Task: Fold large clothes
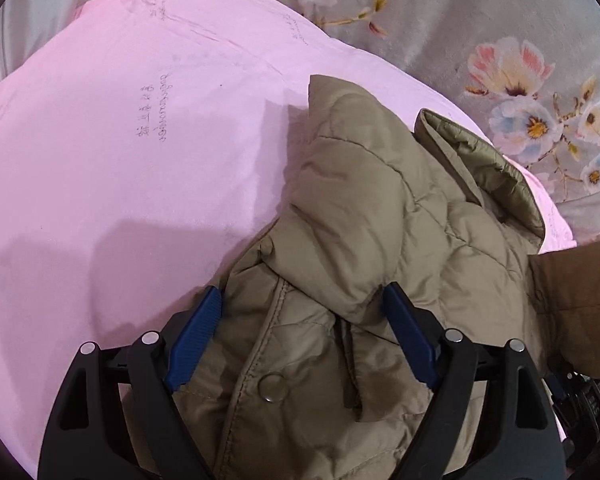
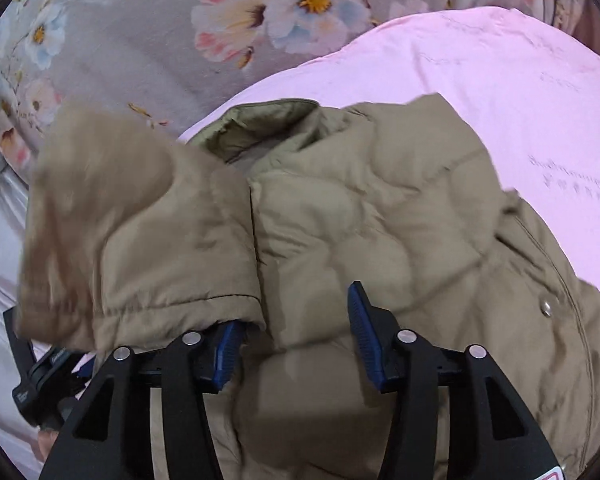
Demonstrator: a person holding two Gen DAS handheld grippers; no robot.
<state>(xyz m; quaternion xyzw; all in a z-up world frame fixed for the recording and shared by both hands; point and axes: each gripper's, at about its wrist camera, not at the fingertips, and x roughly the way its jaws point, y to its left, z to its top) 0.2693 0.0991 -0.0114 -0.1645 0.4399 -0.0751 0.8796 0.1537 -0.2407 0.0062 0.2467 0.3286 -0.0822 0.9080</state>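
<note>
A pink sheet (image 1: 112, 152) is spread over a bed with a flowery cover (image 1: 480, 12), most likely so the folding gets a smooth, flat place. A tan puffy jacket (image 1: 380, 216) is laid on the sheet, near its edge.

In the left view, the left gripper (image 1: 302, 332) is held low over the jacket. Its blue fingers (image 1: 198, 340) are spread wide apart, and nothing is pinched between them. A folded-over flap of the jacket lies between the fingers, and a snap button (image 1: 274, 387) is seen just below it. The collar (image 1: 488, 168) stands up further off, to the right. The fingers seem to be set on both sides of the flap so it can be grabbed next.

In the right view, the right gripper (image 2: 296, 340) is also held wide open over the jacket (image 2: 380, 220). A sleeve (image 2: 140, 232) is draped on the left, and its cuff covers the tip of the left finger. The sleeve looks blurry. Whether the cuff is touched cannot be told. Nothing is squeezed between the fingers. The sleeve looks to be laid across the body as part of a fold, and the fold seems only partly done.
</note>
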